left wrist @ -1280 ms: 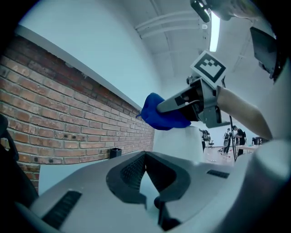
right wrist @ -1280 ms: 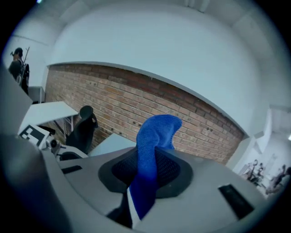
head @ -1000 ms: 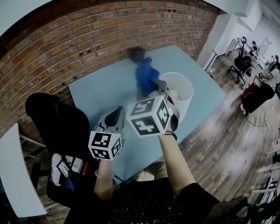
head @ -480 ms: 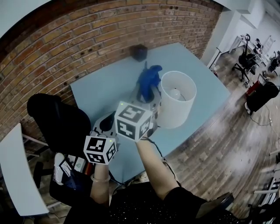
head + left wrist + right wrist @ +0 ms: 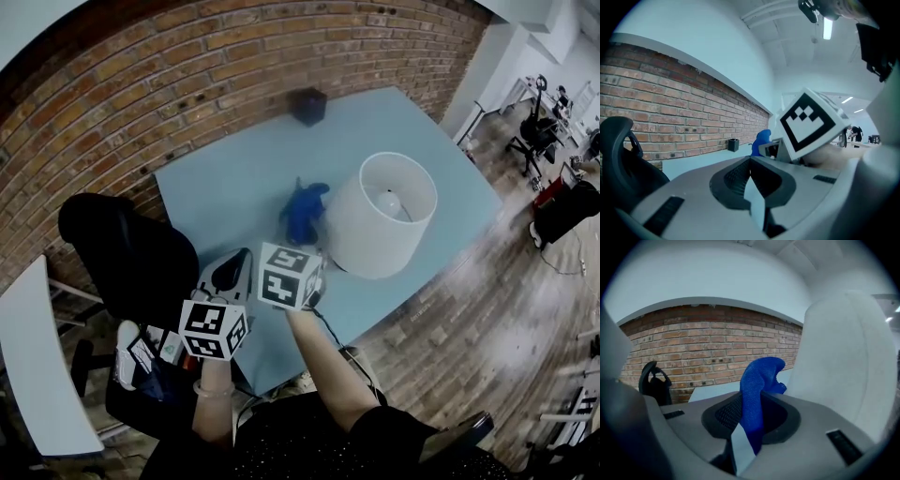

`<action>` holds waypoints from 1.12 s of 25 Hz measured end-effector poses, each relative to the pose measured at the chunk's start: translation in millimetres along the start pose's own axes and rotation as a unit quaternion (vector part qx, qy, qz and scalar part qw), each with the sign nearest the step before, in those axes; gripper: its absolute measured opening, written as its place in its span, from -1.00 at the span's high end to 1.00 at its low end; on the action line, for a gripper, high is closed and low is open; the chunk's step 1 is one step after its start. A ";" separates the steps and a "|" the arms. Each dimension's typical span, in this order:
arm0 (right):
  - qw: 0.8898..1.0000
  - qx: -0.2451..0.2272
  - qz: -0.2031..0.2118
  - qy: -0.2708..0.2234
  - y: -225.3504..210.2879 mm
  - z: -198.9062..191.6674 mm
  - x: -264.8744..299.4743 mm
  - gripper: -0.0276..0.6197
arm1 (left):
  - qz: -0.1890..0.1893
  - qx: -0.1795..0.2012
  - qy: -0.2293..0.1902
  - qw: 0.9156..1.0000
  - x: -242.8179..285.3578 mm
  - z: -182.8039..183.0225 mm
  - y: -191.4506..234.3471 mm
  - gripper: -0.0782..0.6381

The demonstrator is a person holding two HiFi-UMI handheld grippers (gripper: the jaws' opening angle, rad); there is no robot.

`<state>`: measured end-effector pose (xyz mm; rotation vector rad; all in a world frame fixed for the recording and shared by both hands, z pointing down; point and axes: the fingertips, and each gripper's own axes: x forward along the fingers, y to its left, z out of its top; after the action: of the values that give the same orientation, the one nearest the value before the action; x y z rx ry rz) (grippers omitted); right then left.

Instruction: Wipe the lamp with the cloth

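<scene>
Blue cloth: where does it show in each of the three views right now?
Head view: blue cloth at centre, just left of the lamp.
Left gripper view: small, centre-right, above the jaws.
Right gripper view: centre, clamped between the jaws.
Shared landmark: brick wall.

I look down on a pale blue square table (image 5: 216, 187) close to a red brick wall (image 5: 187, 84), with a black office chair (image 5: 127, 262) just beside it. Grey-brown wood plank floor (image 5: 469, 328) spreads to the right. A white ceiling strip light (image 5: 828, 28) glows overhead.
</scene>
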<state>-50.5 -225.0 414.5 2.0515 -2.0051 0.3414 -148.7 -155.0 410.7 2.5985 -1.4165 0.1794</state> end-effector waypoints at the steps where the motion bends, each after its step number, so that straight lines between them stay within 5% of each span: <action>1: 1.000 -0.010 0.014 0.010 5.4 -8.0 1.9 0.64 | 0.002 -0.001 0.002 1.000 -0.8 -2.0 1.6 0.76; 6: 0.994 -0.032 0.108 0.006 23.3 4.6 -24.8 0.64 | 0.011 -0.013 -0.001 1.000 -8.7 -3.1 9.0 0.76; 13: 0.961 -0.051 0.252 -0.106 -10.2 129.1 -130.7 0.64 | -0.012 -0.019 -0.016 1.000 -6.0 6.2 1.2 0.76; 18: 0.953 -0.122 0.239 -0.144 -63.3 167.6 -160.9 0.64 | -0.043 -0.010 -0.015 0.999 9.1 10.6 -22.8 0.76; 23: 0.955 -0.153 0.234 -0.098 -86.0 122.2 -144.1 0.64 | -0.068 -0.003 -0.008 0.998 18.8 9.0 -45.3 0.76; 28: 0.947 -0.163 0.255 -0.110 -86.6 87.5 -144.4 0.64 | -0.072 -0.005 0.004 0.997 21.8 -0.4 -54.7 0.76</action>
<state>31.8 -117.1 281.8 1.4065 -2.5130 -0.1356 -90.9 -143.6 410.0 2.6752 -1.2189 0.1614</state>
